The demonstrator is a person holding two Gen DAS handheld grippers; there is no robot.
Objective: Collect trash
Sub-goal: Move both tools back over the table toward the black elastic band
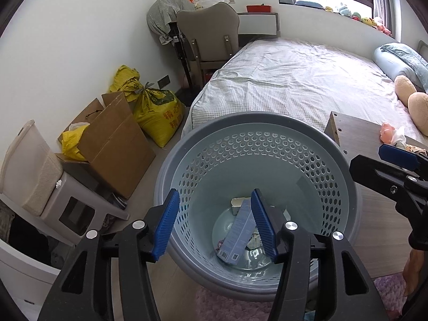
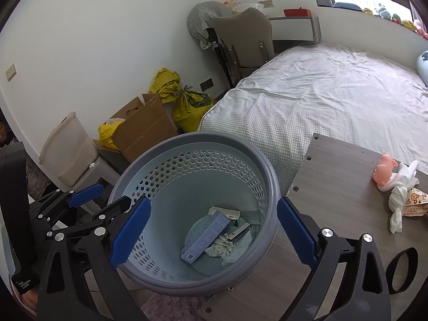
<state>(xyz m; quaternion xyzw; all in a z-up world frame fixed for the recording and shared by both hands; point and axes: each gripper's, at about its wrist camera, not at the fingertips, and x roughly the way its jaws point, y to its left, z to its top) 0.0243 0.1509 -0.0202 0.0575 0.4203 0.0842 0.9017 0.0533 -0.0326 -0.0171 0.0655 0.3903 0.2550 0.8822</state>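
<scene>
Fingers on both grippers spread wide, holding nothing: left gripper (image 1: pixel 216 222) and right gripper (image 2: pixel 214 230) both hover over the bin (image 1: pixel 187 149). A blue box (image 1: pixel 238 232) and paper scraps lie at the bin's bottom, lower centre of both frames. Looks like a drop-off just finished. Next move, I'd judge: swing right to the desk (image 2: pixel 334 165) and grab the white tissue (image 2: pixel 401 190) or the wrapper (image 2: pixel 416 202) at frame right. The right view shows that trash clearly; in the left view it sits half hidden at the right edge.
</scene>
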